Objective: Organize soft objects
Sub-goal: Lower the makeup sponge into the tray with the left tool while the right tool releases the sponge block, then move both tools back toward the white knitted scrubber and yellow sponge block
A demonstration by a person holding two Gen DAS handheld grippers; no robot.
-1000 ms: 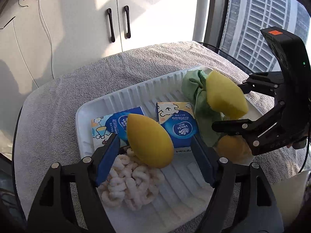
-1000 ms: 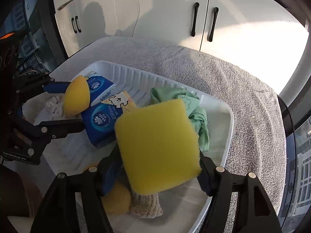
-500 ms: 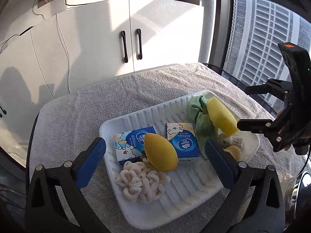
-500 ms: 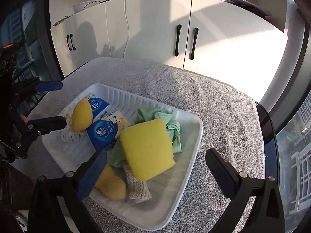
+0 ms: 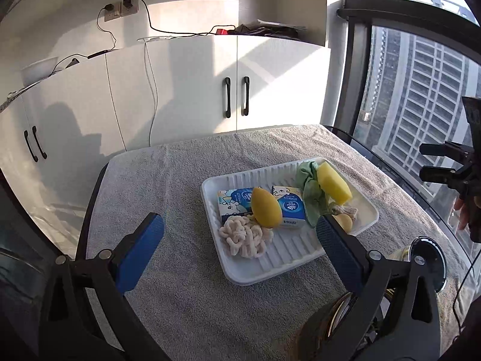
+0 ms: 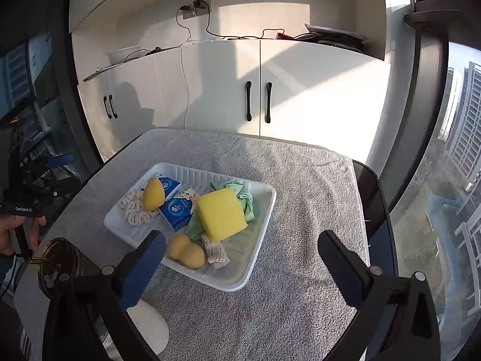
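A: Sponges, cloths and tissue packs all sit in one white tray [image 6: 258,207] on the table. What do they look like from your side?

B: The big yellow sponge [image 6: 222,213] is a thick block, tilted, leaning on the crumpled green cloth [image 6: 245,198]. Just beside it lie two blue tissue packs [image 6: 177,209], and an egg-shaped yellow sponge [image 6: 153,198] rests against them and on the pale knitted scrubber [image 6: 133,210].

A: In the left wrist view the egg-shaped one stands between the two packs, its point up. Anything at the near edge of the tray?

B: A peanut-shaped yellow sponge [image 6: 185,251], touching a small beige knitted piece [image 6: 215,251].

A: And the grippers?

B: The right gripper [image 6: 240,255] has its jaws spread wide with nothing between them, well back from the tray. The left gripper [image 5: 240,240] is the same: wide apart, empty, hovering short of the tray.

A: The surface?

B: A grey towel [image 5: 186,180] covers the table, and the tray lies flat on it. A dark glass edge shows around the towel.

A: The room?

B: White cupboards [image 6: 300,96] with black handles stand behind the table, with cables running up to a wall socket [image 6: 197,9]. Sun falls across the doors. A large window [image 5: 421,90] shows tall buildings outside.
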